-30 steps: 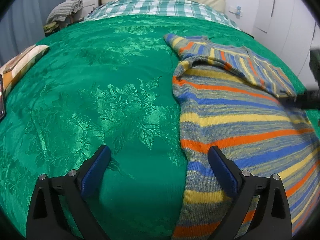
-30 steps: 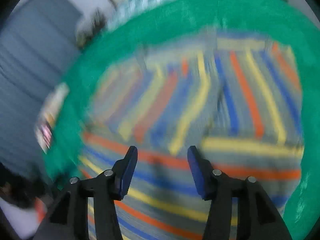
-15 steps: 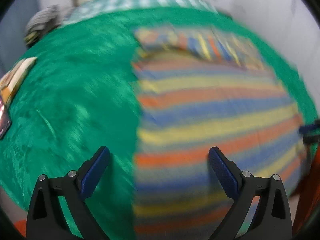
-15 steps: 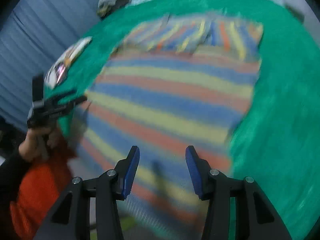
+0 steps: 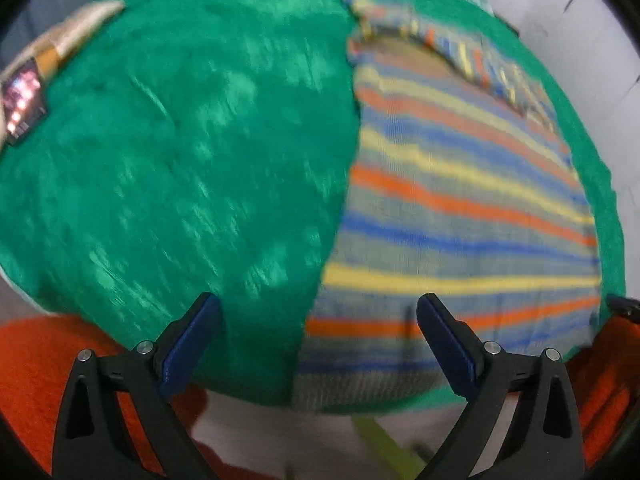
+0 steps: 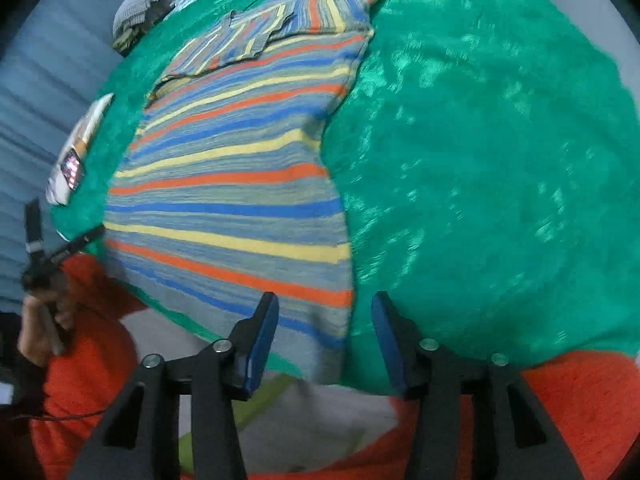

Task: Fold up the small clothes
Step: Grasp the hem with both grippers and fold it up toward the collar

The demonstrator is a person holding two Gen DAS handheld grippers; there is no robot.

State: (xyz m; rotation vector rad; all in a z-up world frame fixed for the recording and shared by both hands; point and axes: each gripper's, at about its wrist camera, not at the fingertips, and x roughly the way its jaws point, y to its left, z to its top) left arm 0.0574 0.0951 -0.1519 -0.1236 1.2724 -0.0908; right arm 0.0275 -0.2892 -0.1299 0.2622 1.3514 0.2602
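A striped knit sweater (image 5: 460, 208) in blue, yellow, orange and grey lies flat on the green bedspread (image 5: 180, 140), its hem at the near bed edge and its sleeves folded across the far end. It also shows in the right wrist view (image 6: 240, 184). My left gripper (image 5: 318, 340) is open and empty, above the hem's left corner. My right gripper (image 6: 324, 332) is open and empty, above the hem's right corner. The left gripper also shows at the left edge of the right wrist view (image 6: 48, 256).
A pillow with a phone (image 5: 24, 108) on it lies at the bed's left side. A pile of clothes (image 6: 136, 12) sits at the far left corner. The person's orange clothing (image 6: 560, 400) fills the near foreground. The green bedspread (image 6: 500, 160) spreads right of the sweater.
Both grippers have pulled back from over the sweater to the near bed edge. They now hover over the hem corners, still open. The sweater has not visibly shifted.
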